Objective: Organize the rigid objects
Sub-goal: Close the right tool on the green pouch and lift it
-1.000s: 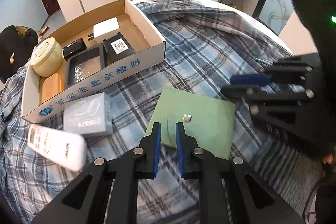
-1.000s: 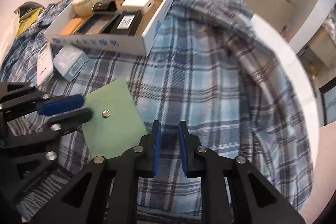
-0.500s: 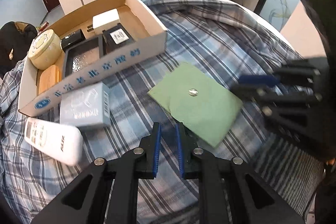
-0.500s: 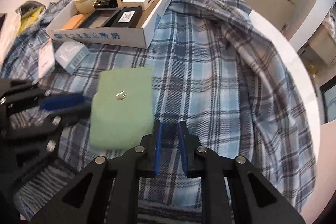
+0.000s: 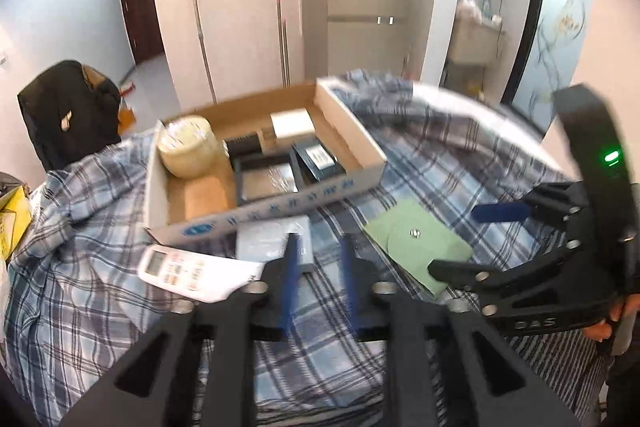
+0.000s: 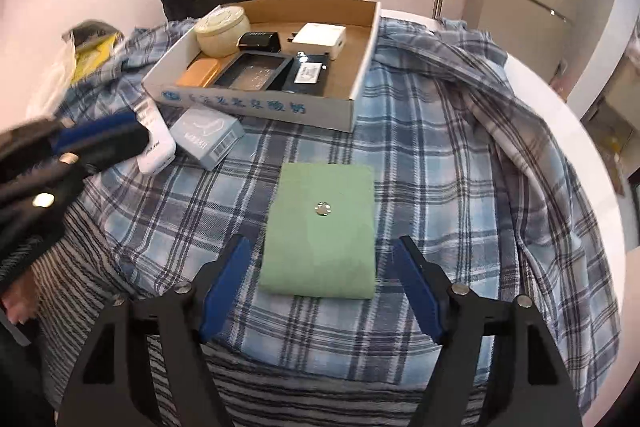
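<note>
I've just swung my right gripper (image 6: 324, 287) square behind the green pouch (image 6: 322, 231) and spread its jaws wide either side of it on the plaid cloth (image 6: 440, 155), while my left gripper (image 5: 316, 279), slightly parted and empty, has backed off, so the grab for the cardboard box (image 6: 256, 105) is likely next.

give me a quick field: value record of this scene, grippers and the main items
left gripper: open, empty, above the plaid cloth
right gripper: open wide, fingers either side of the green pouch, not touching
green pouch: flat on cloth, snap up
cardboard box: holds several items
outside box: white remote, pale blue box
</note>
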Demonstrator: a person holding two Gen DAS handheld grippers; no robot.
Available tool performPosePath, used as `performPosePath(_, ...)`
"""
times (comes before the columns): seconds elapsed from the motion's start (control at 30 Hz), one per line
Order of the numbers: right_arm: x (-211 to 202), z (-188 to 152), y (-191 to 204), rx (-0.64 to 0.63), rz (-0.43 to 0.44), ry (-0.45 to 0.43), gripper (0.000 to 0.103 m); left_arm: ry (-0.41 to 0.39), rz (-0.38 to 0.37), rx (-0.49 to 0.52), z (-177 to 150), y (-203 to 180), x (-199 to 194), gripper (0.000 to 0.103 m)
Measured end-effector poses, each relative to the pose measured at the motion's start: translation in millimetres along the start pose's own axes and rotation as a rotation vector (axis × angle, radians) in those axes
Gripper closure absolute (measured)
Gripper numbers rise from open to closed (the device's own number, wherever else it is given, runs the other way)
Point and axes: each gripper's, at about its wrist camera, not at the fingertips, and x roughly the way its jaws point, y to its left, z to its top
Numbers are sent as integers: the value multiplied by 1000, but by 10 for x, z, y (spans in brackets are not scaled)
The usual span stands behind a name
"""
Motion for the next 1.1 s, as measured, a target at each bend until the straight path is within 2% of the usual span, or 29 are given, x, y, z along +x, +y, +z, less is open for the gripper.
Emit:
performPosePath(0.03, 21, 2, 38, -5, -2, 9, 30, -36, 2, -8, -33, 40, -65, 17)
performPosePath(0.07, 47, -7, 57, -2, 0, 25, 30, -69, 9, -19, -52, 69, -106, 3)
performPosePath(0.1, 92, -11, 70, 2, 2, 46, 30, -118, 14, -35, -84, 99, -176, 0)
performPosePath(0.17, 169, -15, 82, 10, 0, 68, 30, -156, 20, -51, -110, 171, -254, 0)
performPosePath(0.33, 256, -33, 65, 31, -30, 91, 31, -137, 15, -115, -141, 343, -227, 0)
performPosePath(0.43, 268, -33, 53, 32, -55, 89, 39, -121, 12, -125, -180, 373, -175, 0)
performPosePath(0.53, 254, -33, 52, 31, -52, 88, 41, -103, 11, -123, -207, 368, -131, 0)
performPosePath(0.63, 206, -26, 75, 27, -52, 77, 54, -95, 11, -125, -224, 360, -104, 0)
performPosePath(0.7, 159, -3, 69, 29, -38, 74, 55, -96, 6, -128, -227, 364, -106, 0)
performPosePath(0.73, 141, 9, 63, 28, -34, 67, 52, -97, 3, -129, -224, 366, -111, 0)
performPosePath(0.77, 139, 22, 55, 23, -42, 69, 34, -98, 2, -128, -222, 365, -118, 0)
performPosePath(0.83, 152, 31, 52, 2, -57, 68, 17, -100, 0, -125, -218, 363, -124, 0)
performPosePath(0.9, 158, 28, 35, 3, -73, 61, 17, -101, -3, -122, -218, 354, -127, 0)
performPosePath(1.1, 329, 27, -5, 40, -59, 133, 17, -95, -22, -142, -227, 358, -117, 0)
